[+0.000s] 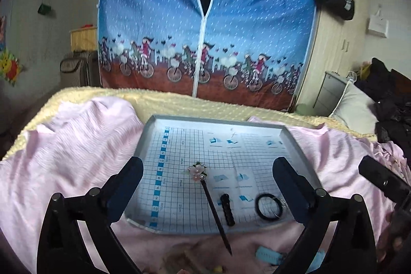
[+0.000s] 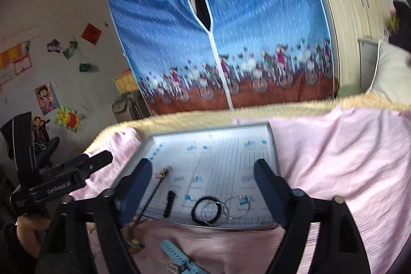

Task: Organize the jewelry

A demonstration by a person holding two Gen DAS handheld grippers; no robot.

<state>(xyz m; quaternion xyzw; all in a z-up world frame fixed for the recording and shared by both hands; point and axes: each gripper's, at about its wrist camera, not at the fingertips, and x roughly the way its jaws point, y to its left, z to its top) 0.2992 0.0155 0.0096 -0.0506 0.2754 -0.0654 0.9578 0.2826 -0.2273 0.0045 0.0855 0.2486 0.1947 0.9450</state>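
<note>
A grey tray [image 1: 154,121] with a grid sheet lies on a pink cover. On it rest a dark hair stick with a pink flower [image 1: 197,170], a short black clip [image 1: 228,209] and a black ring [image 1: 268,206] with thin silver hoops [image 2: 237,206]. The stick's tip overhangs the tray's near edge. My left gripper [image 1: 207,171] hovers open above the tray with nothing between its fingers. My right gripper [image 2: 205,171] is open too, over the black ring [image 2: 207,210] and the tray [image 2: 272,140]. A light blue watch strap [image 2: 177,257] lies on the cover in front of the tray.
The pink cover [image 1: 77,145] lies over a yellow fleece blanket [image 1: 179,100] on a bed. Behind stands a blue zipped fabric wardrobe [image 1: 205,17]. A white cupboard [image 1: 339,43] and a pillow [image 1: 354,107] are at right. A hand [image 2: 30,230] holds the left gripper's handle.
</note>
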